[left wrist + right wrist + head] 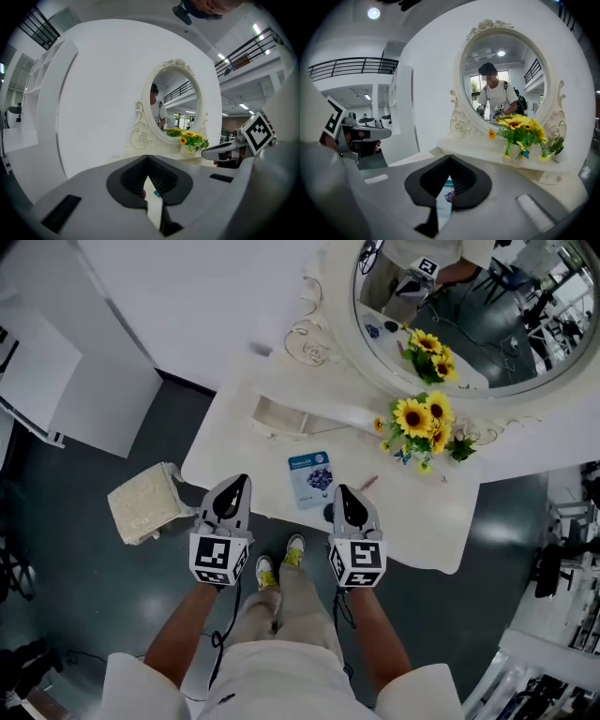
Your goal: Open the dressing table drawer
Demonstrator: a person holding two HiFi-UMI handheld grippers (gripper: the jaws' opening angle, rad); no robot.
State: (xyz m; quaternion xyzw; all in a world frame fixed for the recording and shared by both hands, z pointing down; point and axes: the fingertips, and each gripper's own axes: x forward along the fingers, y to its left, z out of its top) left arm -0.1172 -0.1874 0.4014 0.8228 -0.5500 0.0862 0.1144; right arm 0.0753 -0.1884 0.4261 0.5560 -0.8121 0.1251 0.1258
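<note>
Two grey grippers, the left gripper [235, 486] and the right gripper [344, 491], are clenched empty, side by side over the near edge of the white dressing table [234, 442]. The drawer is unseen, judged to lie beneath that edge, with the right gripper nearer its middle.

No legible text in any view. Blue packet [311, 479] on dressing table [234, 446] has white print across its top, too small to read. Black-and-white square markers on the cubes of left gripper [234, 486] and right gripper [345, 493], one also reflected in the mirror [487, 334]: patterns only, no letters or digits
</note>
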